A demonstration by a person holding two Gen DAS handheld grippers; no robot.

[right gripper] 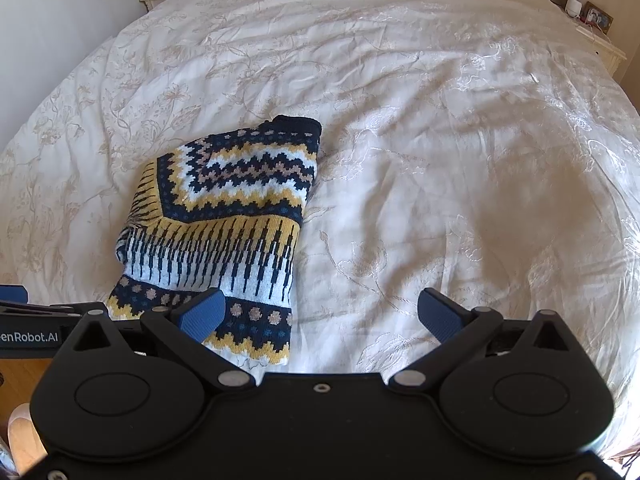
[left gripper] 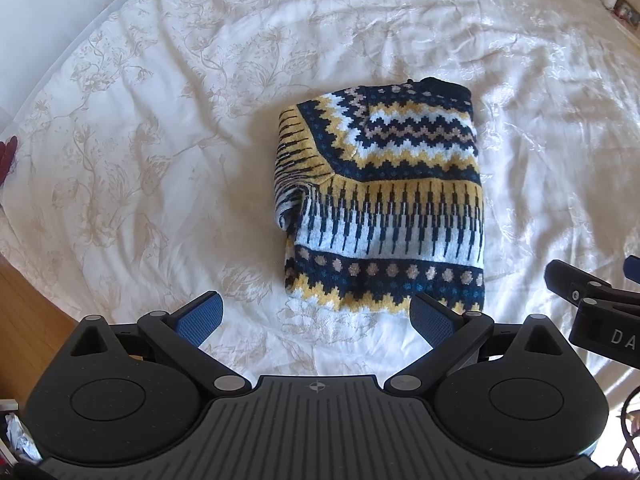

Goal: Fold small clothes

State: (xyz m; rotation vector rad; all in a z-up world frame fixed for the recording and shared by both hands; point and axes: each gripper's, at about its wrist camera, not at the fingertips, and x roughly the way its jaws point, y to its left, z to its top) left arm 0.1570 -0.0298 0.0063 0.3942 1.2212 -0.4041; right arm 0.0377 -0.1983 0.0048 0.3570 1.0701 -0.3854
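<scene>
Item: knit sweater [left gripper: 384,196], lying folded on bedspread [left gripper: 160,120]; handling soft, floppy, grab near hem; L gripper [left gripper: 316,320] & R gripper [right gripper: 320,316] gaping wide, holding nothing

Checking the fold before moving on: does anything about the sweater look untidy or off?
Mostly neat, but the sweater has a loose bunch of knit bulging from its left edge, breaking the rectangle.

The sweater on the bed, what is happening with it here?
A person holds a hand-held gripper in each hand and is folding small clothes. The patterned knit sweater lies folded into a compact rectangle on the white floral bedspread. The left hand-held gripper and the right hand-held gripper are both open, near its closest edge, gripping nothing.
</scene>
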